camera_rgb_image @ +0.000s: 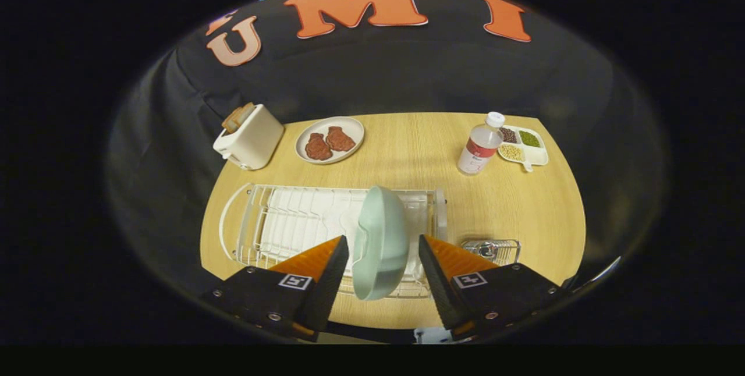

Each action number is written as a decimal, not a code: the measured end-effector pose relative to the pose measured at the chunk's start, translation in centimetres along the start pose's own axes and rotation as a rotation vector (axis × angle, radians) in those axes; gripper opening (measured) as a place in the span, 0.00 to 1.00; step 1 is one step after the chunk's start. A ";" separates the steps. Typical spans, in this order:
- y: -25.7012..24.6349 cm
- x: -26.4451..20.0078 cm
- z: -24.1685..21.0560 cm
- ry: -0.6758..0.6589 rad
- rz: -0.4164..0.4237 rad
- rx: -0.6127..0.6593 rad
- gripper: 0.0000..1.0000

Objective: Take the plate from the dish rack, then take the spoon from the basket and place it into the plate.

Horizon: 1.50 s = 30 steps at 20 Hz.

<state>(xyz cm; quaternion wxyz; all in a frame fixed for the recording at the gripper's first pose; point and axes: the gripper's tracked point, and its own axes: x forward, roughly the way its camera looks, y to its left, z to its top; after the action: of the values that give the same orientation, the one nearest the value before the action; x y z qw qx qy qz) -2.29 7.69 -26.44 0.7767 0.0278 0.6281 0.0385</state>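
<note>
Toaster (250,136), white and boxy with a brown slice in its slot, stands at the far left of the round pale-wood table (419,149). Just right of it, a white round plate carrying two reddish-brown meat pieces (329,139). Nearer the camera, a white wire dish rack over a ribbed white drain tray (279,222) spans the table's left and middle. Standing on edge toward the rack's right end: the pale green plate (381,242), rim toward the camera, apparently still seated in the wires. Right of the rack, touching or just beside it, a small chrome wire basket (495,248); something shiny lies inside, probably the spoon, too small to be sure. Far right at the back: a clear plastic bottle with a white cap and red label (480,146), and beside it a white divided tray holding beans or grains (524,146).

Progress, as judged: nothing finished. Plate not yet lifted out; the spoon fetch and its placing on the plate both remain.

Gripper (384,265): orange-and-black fingers spread wide, holding nothing. The green plate sits between them, lower edge level with the fingertips, a clear gap on either side, slightly narrower on the left. Neither pad touches it.
</note>
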 end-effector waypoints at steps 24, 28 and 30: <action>-1.2 0.4 0.2 0.037 -0.332 -0.084 0.20; -2.7 -1.0 1.0 -0.014 -0.401 -0.095 0.20; -2.3 -1.6 0.5 -0.010 -0.372 -0.057 0.20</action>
<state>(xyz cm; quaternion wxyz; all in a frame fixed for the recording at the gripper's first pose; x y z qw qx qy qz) -2.04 5.30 -25.01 0.7740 -0.1106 0.6172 -0.0883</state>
